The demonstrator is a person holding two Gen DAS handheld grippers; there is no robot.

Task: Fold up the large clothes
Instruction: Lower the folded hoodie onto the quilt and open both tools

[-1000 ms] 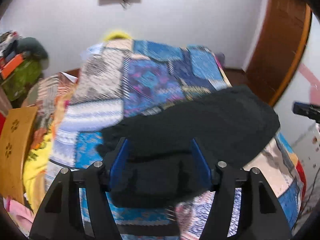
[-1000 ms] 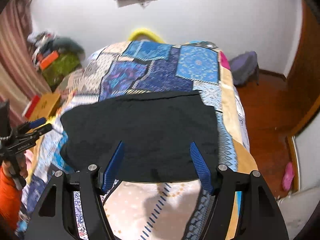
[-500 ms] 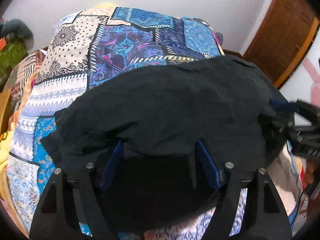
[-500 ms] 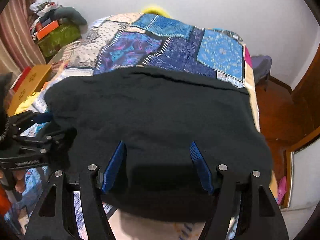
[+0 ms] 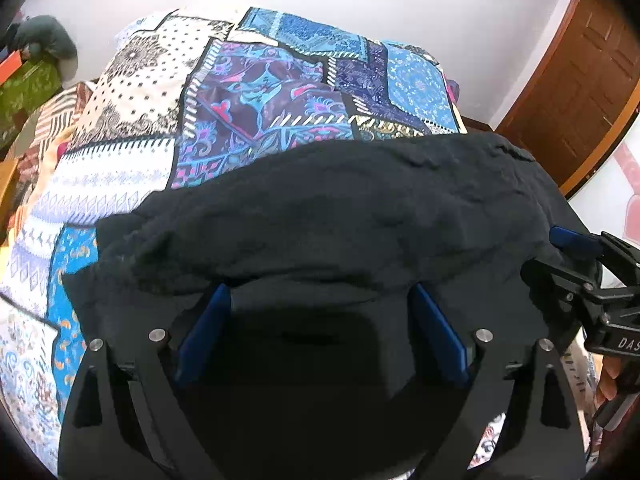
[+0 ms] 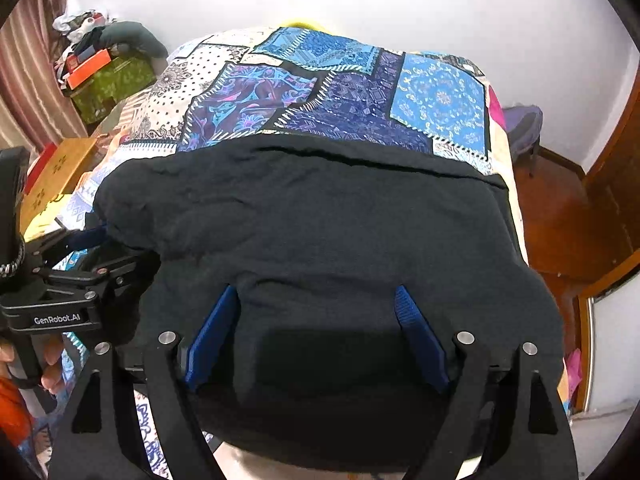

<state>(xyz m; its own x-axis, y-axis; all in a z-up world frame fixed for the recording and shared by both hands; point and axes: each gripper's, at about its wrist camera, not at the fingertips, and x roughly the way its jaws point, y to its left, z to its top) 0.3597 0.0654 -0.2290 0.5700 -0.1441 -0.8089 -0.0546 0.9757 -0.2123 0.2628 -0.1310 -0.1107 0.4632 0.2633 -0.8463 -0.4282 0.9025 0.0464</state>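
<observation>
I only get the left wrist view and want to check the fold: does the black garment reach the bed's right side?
Observer: Yes, the black garment covers the quilt up to the bed's right edge.
Operator: And the right gripper?
Observer: Its jaws are opening, pads apart, with the garment's near fold between them.
Operator: Anything on the floor there?
Observer: A purple bag stands by the far wall.

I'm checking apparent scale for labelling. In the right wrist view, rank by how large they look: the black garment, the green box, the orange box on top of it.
1. black garment, nearest the camera
2. green box
3. orange box
</observation>
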